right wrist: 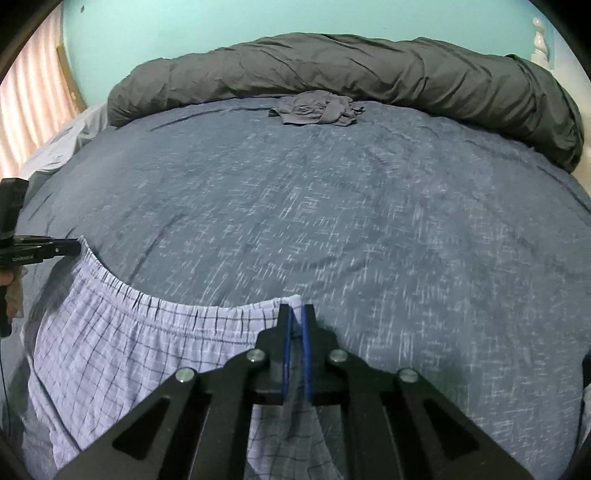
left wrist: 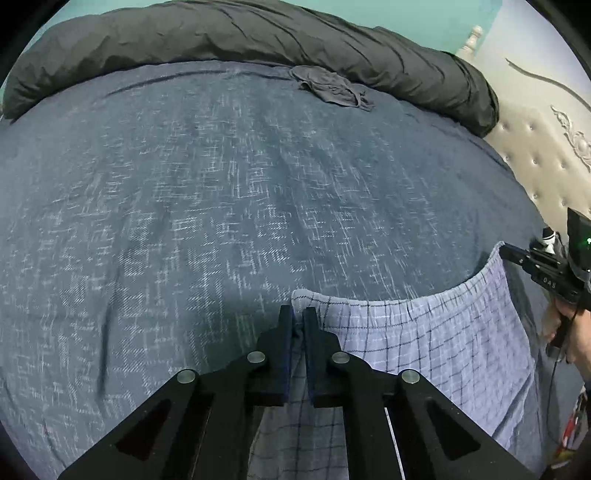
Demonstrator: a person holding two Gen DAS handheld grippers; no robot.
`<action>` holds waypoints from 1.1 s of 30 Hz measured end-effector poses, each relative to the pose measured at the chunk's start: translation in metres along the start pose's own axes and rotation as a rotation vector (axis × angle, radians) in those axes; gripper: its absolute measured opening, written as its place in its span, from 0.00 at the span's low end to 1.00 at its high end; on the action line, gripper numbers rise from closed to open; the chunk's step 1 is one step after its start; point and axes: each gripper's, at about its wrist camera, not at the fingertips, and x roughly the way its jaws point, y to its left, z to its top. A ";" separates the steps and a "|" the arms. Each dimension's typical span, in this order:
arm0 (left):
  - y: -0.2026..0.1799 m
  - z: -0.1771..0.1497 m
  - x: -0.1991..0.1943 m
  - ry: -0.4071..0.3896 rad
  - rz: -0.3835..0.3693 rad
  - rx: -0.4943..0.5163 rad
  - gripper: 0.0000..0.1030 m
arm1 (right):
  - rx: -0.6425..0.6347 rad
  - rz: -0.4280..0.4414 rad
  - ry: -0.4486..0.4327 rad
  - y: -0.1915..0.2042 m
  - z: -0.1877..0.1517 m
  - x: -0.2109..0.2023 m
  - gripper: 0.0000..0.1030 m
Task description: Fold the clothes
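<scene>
Pale blue checked shorts [left wrist: 424,339] hang by their elastic waistband over the blue patterned bed sheet [left wrist: 221,184]. My left gripper [left wrist: 298,314] is shut on one end of the waistband, with cloth pinched between its blue pads. The right gripper [left wrist: 508,251] shows at the right edge of this view, clamped on the other end. In the right wrist view my right gripper [right wrist: 295,312] is shut on its end of the shorts [right wrist: 129,332]. There the left gripper [right wrist: 74,246] holds the far end at the left. The waistband sags in a curve between the two grips.
A rolled dark grey duvet [left wrist: 258,33] lies along the far side of the bed. A crumpled grey garment [right wrist: 317,109] sits on the sheet [right wrist: 332,203] just in front of it. A tufted cream headboard [left wrist: 535,155] stands at the right, and a curtain [right wrist: 26,92] hangs at the left.
</scene>
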 end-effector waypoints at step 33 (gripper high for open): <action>-0.014 -0.084 -0.095 -0.010 -0.089 -0.039 0.33 | 0.245 0.093 -0.052 -0.026 -0.057 -0.070 0.31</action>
